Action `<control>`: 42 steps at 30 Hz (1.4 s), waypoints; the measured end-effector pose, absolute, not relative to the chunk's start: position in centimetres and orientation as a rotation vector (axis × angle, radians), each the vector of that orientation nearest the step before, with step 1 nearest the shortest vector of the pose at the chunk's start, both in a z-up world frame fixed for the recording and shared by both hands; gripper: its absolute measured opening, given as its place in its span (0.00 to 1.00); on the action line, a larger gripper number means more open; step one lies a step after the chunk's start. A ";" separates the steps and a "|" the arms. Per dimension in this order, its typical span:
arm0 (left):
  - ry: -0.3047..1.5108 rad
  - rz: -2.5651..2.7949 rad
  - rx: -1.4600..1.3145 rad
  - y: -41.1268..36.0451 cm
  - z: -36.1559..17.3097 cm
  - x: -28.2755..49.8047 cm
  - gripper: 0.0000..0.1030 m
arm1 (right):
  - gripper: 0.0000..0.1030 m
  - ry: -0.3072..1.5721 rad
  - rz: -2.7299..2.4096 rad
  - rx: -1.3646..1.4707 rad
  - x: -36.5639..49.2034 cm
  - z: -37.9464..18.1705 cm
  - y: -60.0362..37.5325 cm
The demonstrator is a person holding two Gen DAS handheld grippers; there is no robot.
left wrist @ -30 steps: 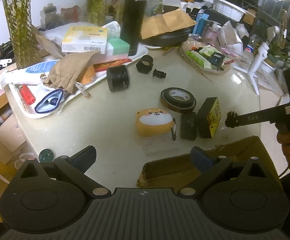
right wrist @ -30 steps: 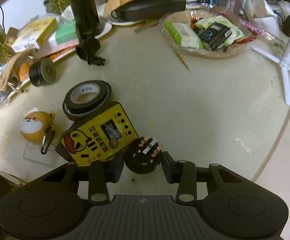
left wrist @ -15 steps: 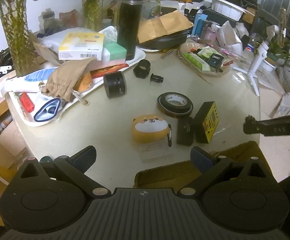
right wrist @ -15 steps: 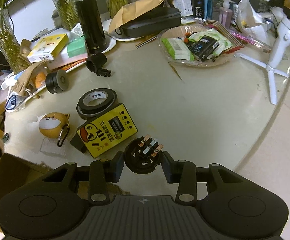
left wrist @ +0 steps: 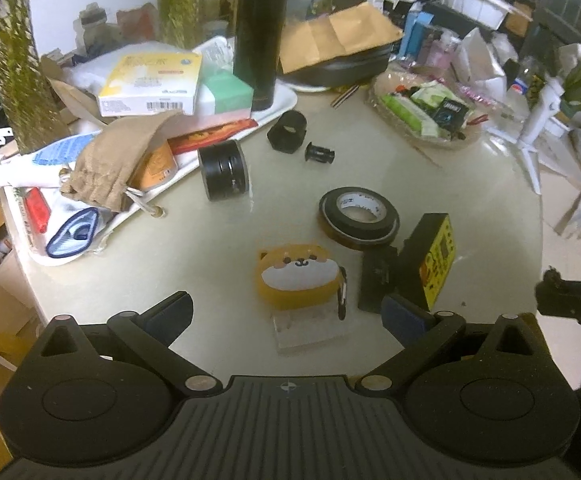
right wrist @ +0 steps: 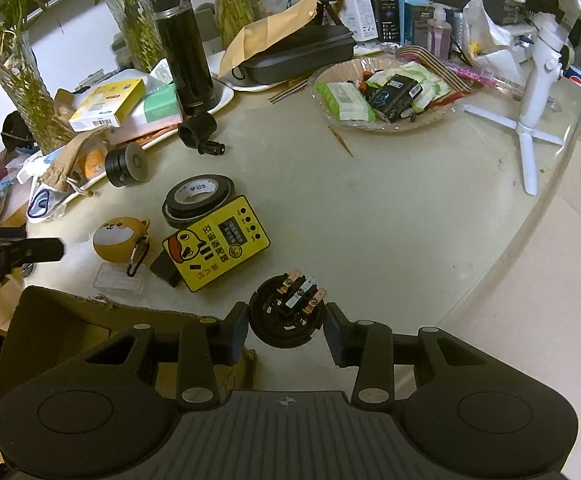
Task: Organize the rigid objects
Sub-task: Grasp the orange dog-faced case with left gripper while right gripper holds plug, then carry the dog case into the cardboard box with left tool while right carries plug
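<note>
Fingers (right wrist: 237, 330) of right gripper (right wrist: 286, 330): clamped narrow on a round black socket (right wrist: 286, 312), terminals up, carried clear of the table (right wrist: 410, 220) near its front edge, likely bound for the cardboard box (right wrist: 90, 332) just left. Left gripper (left wrist: 286, 312): wide, empty, angled down over the dog case (left wrist: 296, 276), well left of the socket.

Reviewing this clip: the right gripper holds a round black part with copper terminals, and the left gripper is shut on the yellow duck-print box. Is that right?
Not quite. The left gripper holds nothing: the left wrist view shows its jaws wide open above the table, and the yellow duck-print box lies on the table beside the roll of black tape. The right gripper does hold the round black part with copper terminals.
</note>
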State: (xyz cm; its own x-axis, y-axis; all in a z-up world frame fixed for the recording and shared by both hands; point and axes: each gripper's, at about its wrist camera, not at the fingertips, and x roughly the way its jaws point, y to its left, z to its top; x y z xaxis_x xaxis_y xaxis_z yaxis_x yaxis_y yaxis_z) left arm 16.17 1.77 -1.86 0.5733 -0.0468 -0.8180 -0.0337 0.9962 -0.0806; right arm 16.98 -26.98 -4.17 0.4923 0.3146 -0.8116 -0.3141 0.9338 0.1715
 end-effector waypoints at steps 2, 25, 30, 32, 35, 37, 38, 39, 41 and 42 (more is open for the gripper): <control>0.980 0.001 -0.088 1.6 -2.4 17.0 1.00 | 0.42 0.987 0.385 0.004 17.0 -4.3 -27.0; 1.264 0.125 -0.188 1.0 -8.4 25.9 1.00 | 0.42 0.993 0.394 0.041 17.2 -4.4 -27.5; 1.261 0.145 -0.214 1.2 -8.7 26.0 0.82 | 0.42 0.995 0.394 0.044 17.2 -4.4 -27.6; 1.257 0.141 -0.207 1.0 -8.5 25.9 0.75 | 0.42 0.995 0.394 0.044 17.2 -4.4 -27.6; 1.264 0.124 -0.204 1.0 -8.4 25.8 0.74 | 0.42 0.994 0.395 0.040 17.2 -4.4 -27.4; 1.265 0.110 -0.217 1.1 -8.4 25.6 0.74 | 0.42 0.993 0.394 0.036 17.1 -4.4 -27.3; 1.262 0.107 -0.219 1.1 -8.3 25.5 0.74 | 0.42 0.992 0.394 0.035 17.1 -4.4 -27.3; 1.256 0.103 -0.218 1.2 -8.2 25.2 0.74 | 0.42 0.991 0.393 0.034 17.2 -4.4 -27.3; 1.241 0.092 -0.220 1.2 -7.8 24.9 0.74 | 0.42 0.988 0.390 0.036 17.1 -4.3 -27.3; 1.231 0.085 -0.222 1.3 -7.6 24.8 0.74 | 0.42 0.985 0.389 0.039 17.1 -4.3 -27.3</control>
State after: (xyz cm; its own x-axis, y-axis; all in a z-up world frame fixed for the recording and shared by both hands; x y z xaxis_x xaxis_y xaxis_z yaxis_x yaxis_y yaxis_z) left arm 24.76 1.30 -7.60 0.3330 -0.0552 -0.9413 -0.1842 0.9752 -0.1224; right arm 17.07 -27.27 -4.31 0.4896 0.3372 -0.8041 -0.3025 0.9306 0.2061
